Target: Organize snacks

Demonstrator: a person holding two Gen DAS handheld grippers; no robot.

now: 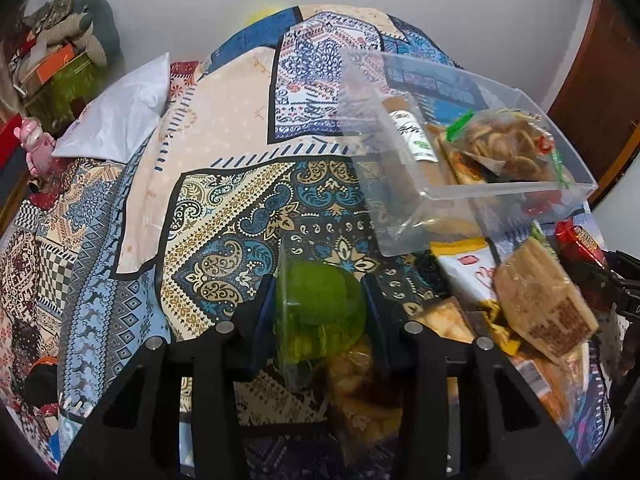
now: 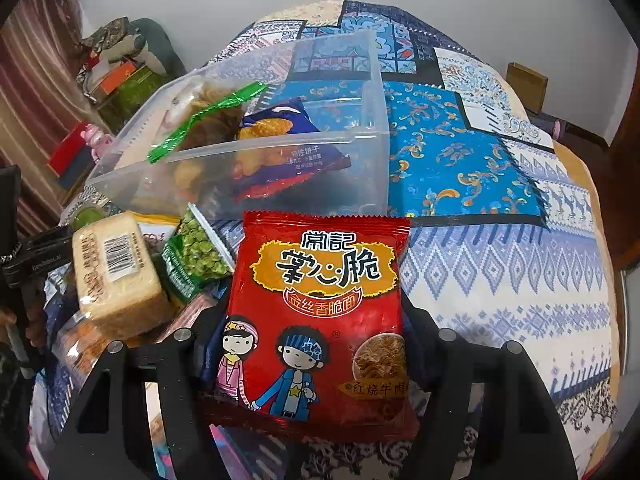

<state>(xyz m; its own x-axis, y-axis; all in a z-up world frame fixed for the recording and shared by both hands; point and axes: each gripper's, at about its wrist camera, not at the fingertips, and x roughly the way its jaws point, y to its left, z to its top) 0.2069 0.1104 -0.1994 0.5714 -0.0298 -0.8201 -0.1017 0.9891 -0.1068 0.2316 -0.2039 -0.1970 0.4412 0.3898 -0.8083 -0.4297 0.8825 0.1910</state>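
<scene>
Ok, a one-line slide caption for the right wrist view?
Right hand-held gripper holds a red noodle pack before a clear bin of snacks on a bed.

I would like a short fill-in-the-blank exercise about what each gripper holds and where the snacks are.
1. The right gripper holds a ____ noodle snack packet.
2. The left gripper holds a ____ jelly cup.
3. The clear plastic bin stands on the ____.

Missing words: red; green; bed
</scene>
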